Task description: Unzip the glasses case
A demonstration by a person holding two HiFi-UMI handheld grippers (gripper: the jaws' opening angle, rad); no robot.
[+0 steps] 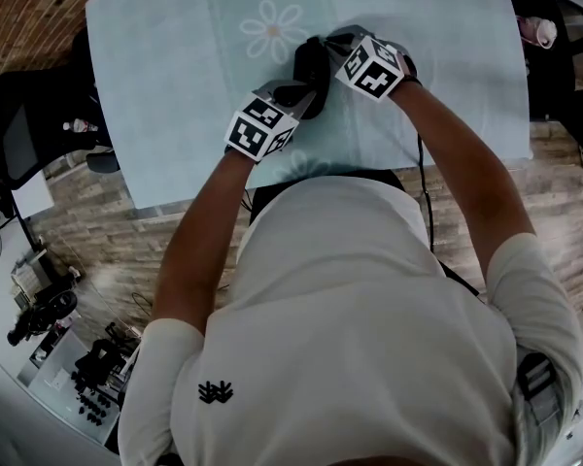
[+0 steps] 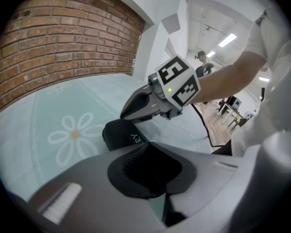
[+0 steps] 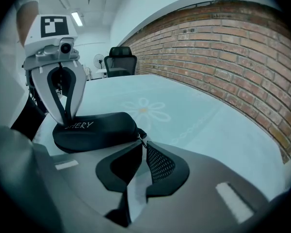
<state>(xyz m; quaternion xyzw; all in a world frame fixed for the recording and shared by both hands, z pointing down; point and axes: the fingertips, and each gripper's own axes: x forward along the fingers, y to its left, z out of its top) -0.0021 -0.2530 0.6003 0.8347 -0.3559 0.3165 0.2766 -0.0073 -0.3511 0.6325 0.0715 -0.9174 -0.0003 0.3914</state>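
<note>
Right gripper [image 3: 143, 144] pinched the small zipper pull [image 3: 142, 137] at one end of the black glasses case [image 3: 94, 129], its jaws drawn narrow around it, while the left gripper [image 2: 146, 149] clamped the case's opposite end between its pads. The case lay flat on a pale blue tablecloth [image 1: 165, 76], just beside a printed daisy [image 1: 274, 29], with a brick wall [image 3: 218, 42] beyond the table.

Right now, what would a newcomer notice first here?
A black glasses case lies on the pale daisy-print tablecloth, with both tools on it. The left tool clamps one end, while the right tool pinches the zipper pull at the other end.
</note>
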